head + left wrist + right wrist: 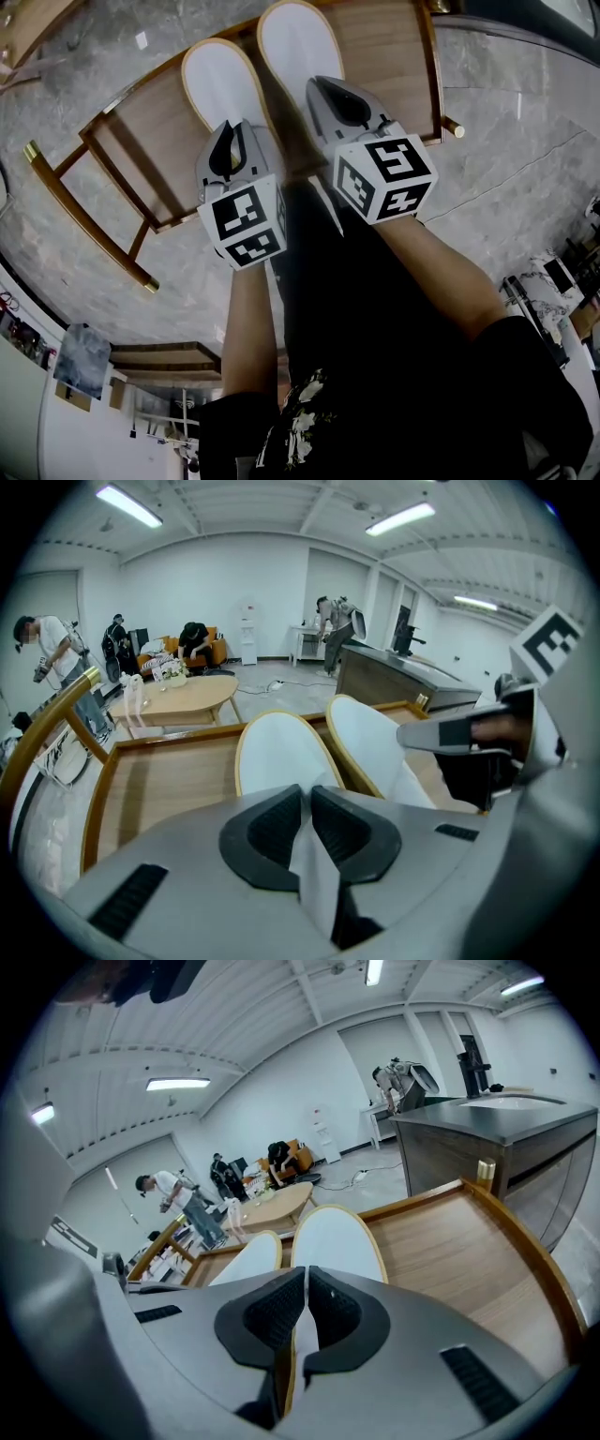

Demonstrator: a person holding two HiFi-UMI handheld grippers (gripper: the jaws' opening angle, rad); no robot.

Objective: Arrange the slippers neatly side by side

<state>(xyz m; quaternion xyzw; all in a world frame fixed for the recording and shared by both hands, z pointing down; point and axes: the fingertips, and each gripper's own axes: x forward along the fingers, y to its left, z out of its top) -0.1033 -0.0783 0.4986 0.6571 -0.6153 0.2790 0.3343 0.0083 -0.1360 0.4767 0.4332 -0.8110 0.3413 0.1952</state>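
The left slipper point(217, 82) and the right slipper point(298, 42) lie on the wooden tray point(131, 155). Their long axes run straight away from me, and the right one sits further ahead. I hold the left gripper point(231, 139) clamped on the near end of the left slipper and the right gripper point(328, 89) clamped on the near edge of the right slipper. Each slipper extends directly forward of its own gripper. In my judgement, the next move must bring the far ends level. The tray rim stands well clear; nothing lies between the pair

Grey L tool point(307, 803), R tool point(306, 1283), b/w cubes point(246, 225)
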